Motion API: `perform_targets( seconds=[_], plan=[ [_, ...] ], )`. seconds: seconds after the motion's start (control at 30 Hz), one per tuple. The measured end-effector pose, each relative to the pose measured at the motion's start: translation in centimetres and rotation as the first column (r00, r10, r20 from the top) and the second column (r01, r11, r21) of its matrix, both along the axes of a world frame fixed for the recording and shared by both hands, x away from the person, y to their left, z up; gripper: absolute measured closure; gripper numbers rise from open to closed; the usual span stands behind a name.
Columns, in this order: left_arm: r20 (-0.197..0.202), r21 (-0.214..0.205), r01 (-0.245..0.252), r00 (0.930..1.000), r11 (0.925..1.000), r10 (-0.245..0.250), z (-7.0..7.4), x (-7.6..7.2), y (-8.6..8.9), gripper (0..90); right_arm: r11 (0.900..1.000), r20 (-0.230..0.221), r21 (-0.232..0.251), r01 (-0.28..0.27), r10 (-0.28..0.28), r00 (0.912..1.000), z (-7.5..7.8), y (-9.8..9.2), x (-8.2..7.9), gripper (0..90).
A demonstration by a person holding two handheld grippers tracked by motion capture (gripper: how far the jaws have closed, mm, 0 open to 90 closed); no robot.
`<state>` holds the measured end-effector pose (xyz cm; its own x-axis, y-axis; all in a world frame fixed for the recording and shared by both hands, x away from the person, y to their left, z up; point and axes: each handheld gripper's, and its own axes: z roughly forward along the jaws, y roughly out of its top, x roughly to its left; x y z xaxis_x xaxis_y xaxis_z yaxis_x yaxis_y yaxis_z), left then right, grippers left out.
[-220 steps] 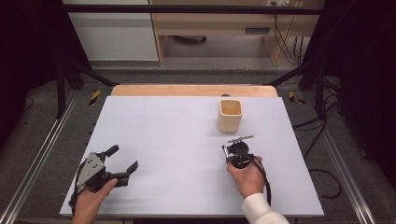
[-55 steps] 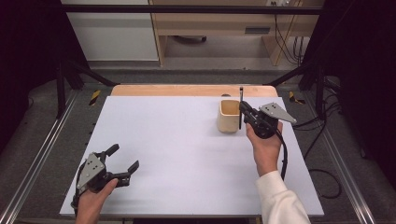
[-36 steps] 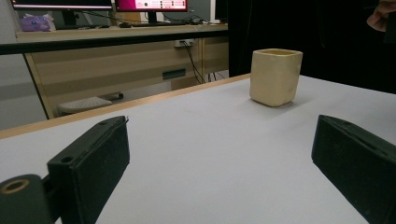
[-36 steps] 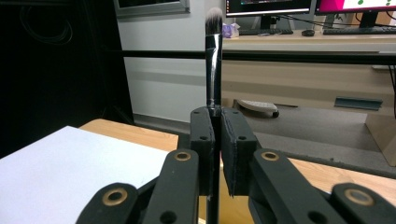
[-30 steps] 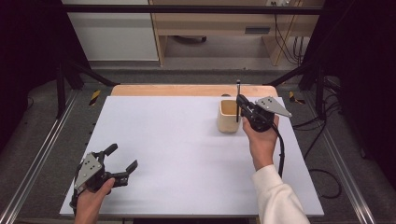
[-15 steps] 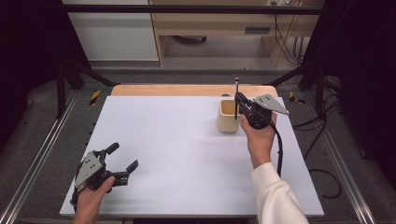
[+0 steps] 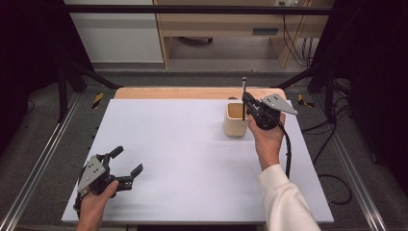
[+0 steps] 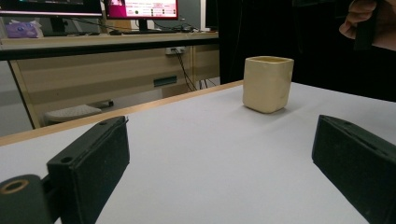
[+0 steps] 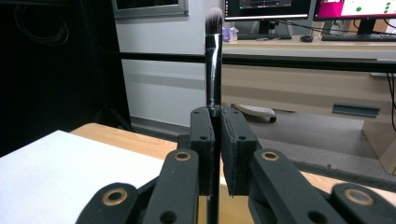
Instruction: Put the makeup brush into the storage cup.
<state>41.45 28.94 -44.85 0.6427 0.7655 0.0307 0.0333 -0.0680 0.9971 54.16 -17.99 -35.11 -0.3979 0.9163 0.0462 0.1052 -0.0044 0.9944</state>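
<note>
Right gripper (image 7: 250,107): black body, grey three-cornered plate on top, black cable trailing past white long sleeve (image 7: 284,199). Left gripper (image 7: 126,165): same black build (brass-coloured pivot rings, small screw holes in flat pads), forearm bare.

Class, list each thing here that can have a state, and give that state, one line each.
Brush: upright, bristles up, clamped in the right gripper above the cup.
Cup: upright on the table, open-topped.
Left gripper: open, holding nothing.
</note>
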Motion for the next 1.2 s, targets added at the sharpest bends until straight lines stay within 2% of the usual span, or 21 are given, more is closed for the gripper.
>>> perform_targets(
  seconds=[0.2, 0.63, 1.2],
  plan=[
    [0.000, 0.003, 0.001, 1.0000, 1.0000, -0.001, 0.0, 0.0, 0.0, 3.8, 1.0000, 0.007, 0.007, 0.004, -0.004, 1.0000, -0.3, -0.1, 0.4, 83.8],
    [0.001, 0.001, 0.003, 1.0000, 1.0000, -0.003, 0.0, -0.1, -0.1, 3.8, 1.0000, 0.053, -0.001, 0.007, -0.007, 0.9986, -0.6, 0.0, 0.8, 83.8],
    [0.000, -0.003, 0.000, 1.0000, 1.0000, 0.000, 0.1, -0.1, 0.0, 3.9, 0.9999, 0.070, -0.010, 0.003, -0.002, 0.9975, -0.7, 0.0, 1.2, 83.8]
  ],
)
